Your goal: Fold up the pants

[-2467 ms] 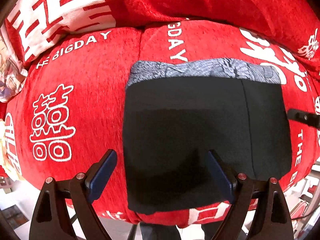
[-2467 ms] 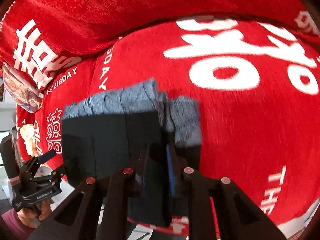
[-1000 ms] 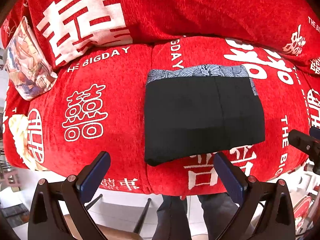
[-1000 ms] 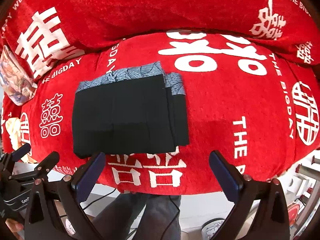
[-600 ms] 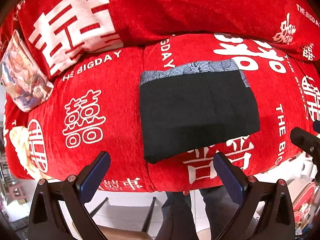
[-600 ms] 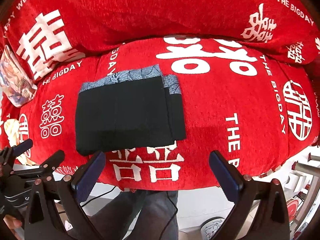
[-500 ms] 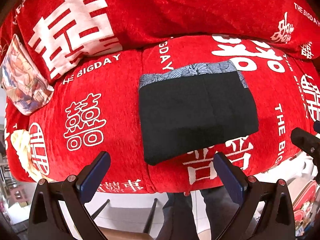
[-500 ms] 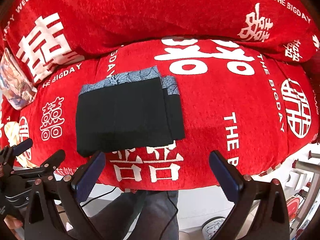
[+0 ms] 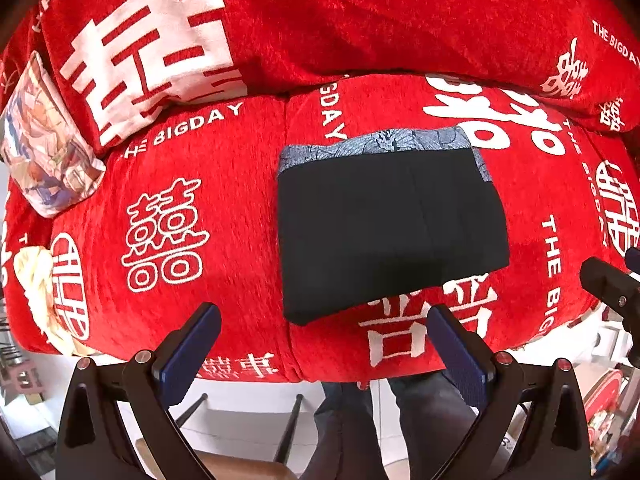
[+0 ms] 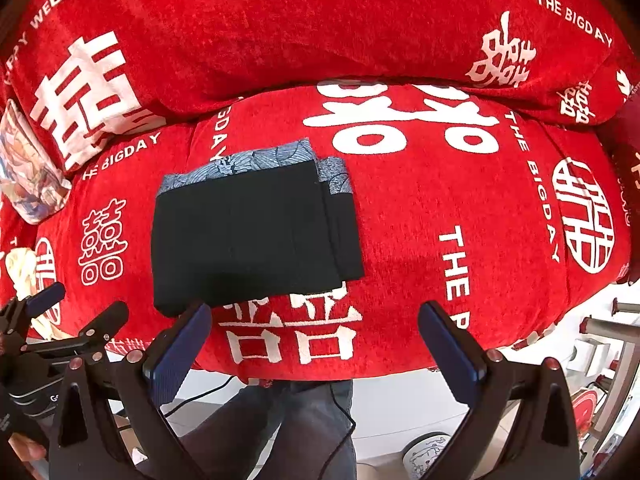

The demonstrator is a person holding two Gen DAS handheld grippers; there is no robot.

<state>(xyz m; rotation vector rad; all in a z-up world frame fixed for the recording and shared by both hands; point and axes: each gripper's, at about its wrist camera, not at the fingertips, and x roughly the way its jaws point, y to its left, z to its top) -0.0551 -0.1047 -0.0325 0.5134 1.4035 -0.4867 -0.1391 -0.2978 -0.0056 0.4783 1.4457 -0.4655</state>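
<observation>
Black pants (image 9: 384, 228) with blue-grey patterned band lie on red sofa cover (image 9: 224, 208) printed white.

Seat of the sofa (image 10: 420, 208): the folded pants (image 10: 256, 232) sit left of centre, near edge close to the front edge. To their right you get bare seat all the way to the right end. To their left, a narrower bare strip; the patterned pillow (image 9: 44, 140) blocks the far-left back corner, and a pale cloth (image 9: 36, 280) hangs at the left front edge. The backrest cushion (image 10: 320, 32) closes off the back just behind the waistband. Both of your grippers, left gripper (image 9: 320, 344) and right gripper (image 10: 316, 344), are spread wide off the front edge, well apart from each other.
</observation>
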